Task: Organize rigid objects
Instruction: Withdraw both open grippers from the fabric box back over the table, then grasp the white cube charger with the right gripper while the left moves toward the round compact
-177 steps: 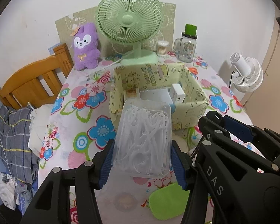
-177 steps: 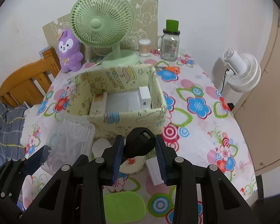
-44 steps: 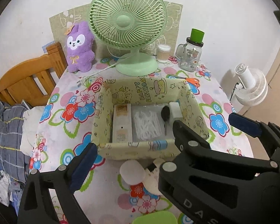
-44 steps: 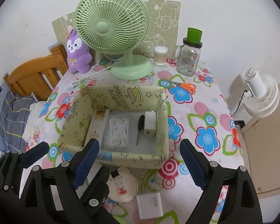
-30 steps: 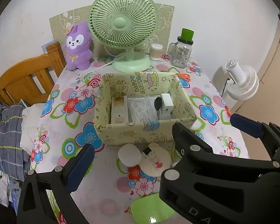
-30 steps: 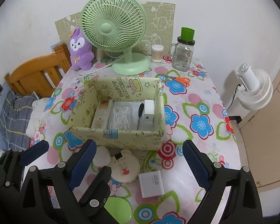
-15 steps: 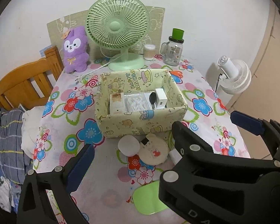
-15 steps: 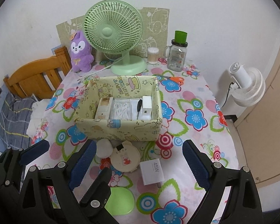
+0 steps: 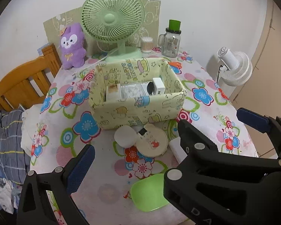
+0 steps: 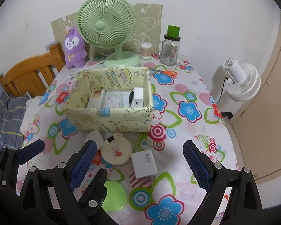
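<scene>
Right wrist: both claws wide, empty; floss case, black item now inside box [image 10: 110,116].

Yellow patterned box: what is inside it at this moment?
Inside the yellow patterned box lie a cream carton, a clear case of white picks, a black object and a white charger block. The near wall hides the floor and the items' lower parts.

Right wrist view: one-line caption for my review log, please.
Open right hand-held gripper hovers over a white 45W charger and round cream case beside the partly filled yellow storage box.
</scene>
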Demonstrator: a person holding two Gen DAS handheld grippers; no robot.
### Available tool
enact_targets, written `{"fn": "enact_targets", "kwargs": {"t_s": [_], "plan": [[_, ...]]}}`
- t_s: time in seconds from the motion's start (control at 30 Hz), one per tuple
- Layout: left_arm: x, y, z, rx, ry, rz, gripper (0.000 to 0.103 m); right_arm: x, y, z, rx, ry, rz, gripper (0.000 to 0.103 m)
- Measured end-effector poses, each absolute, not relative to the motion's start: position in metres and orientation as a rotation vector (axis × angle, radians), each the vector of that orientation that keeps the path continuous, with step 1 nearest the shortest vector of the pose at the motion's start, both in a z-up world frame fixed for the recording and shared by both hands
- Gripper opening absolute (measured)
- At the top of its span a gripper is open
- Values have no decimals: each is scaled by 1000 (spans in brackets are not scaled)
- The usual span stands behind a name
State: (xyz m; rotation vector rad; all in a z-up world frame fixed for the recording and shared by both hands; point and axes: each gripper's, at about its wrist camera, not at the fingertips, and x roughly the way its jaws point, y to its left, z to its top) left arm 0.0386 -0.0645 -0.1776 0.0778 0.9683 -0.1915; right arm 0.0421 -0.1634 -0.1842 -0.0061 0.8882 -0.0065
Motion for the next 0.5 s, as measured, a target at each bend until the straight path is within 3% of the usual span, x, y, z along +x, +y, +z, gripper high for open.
{"fn": "enact_targets", "kwargs": {"t_s": [0.5], "plan": [[30, -88, -221, 66, 994, -101, 103, 44, -187, -235, -15, 922, 18, 95]]}}
